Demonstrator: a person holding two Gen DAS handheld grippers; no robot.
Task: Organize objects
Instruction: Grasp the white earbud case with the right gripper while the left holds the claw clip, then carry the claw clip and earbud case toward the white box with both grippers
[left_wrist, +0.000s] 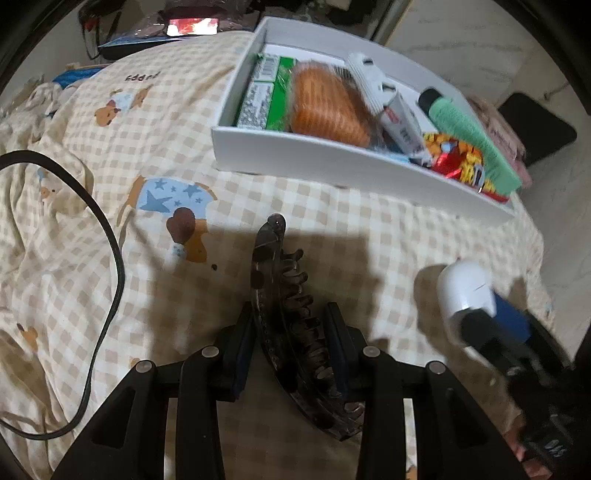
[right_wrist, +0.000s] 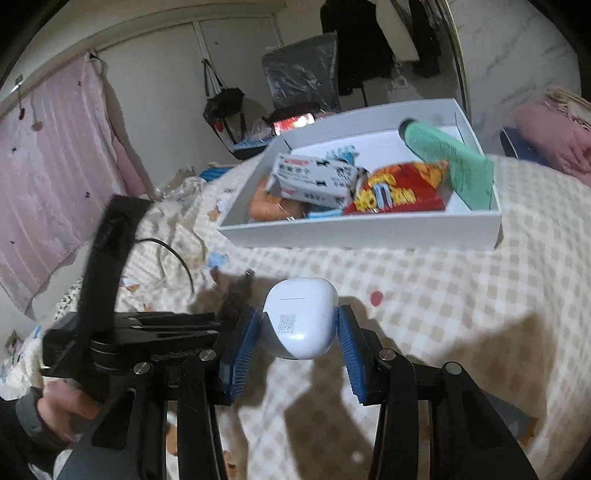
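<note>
The left claw (left_wrist: 291, 343) clamped a hair clip (left_wrist: 291, 325), long axis running forward along its fingers. The right claw (right_wrist: 295, 332) pinched an earbud case (right_wrist: 299, 317). The box (left_wrist: 332, 162) lay ahead of both, seemingly nearer the right.

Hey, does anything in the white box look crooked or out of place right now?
Yes. The green tube lies tilted in the white box, its flat end propped over the near wall rather than lying flat. The white carton also sits askew atop the pile. Nothing looks spilled or damaged.
</note>
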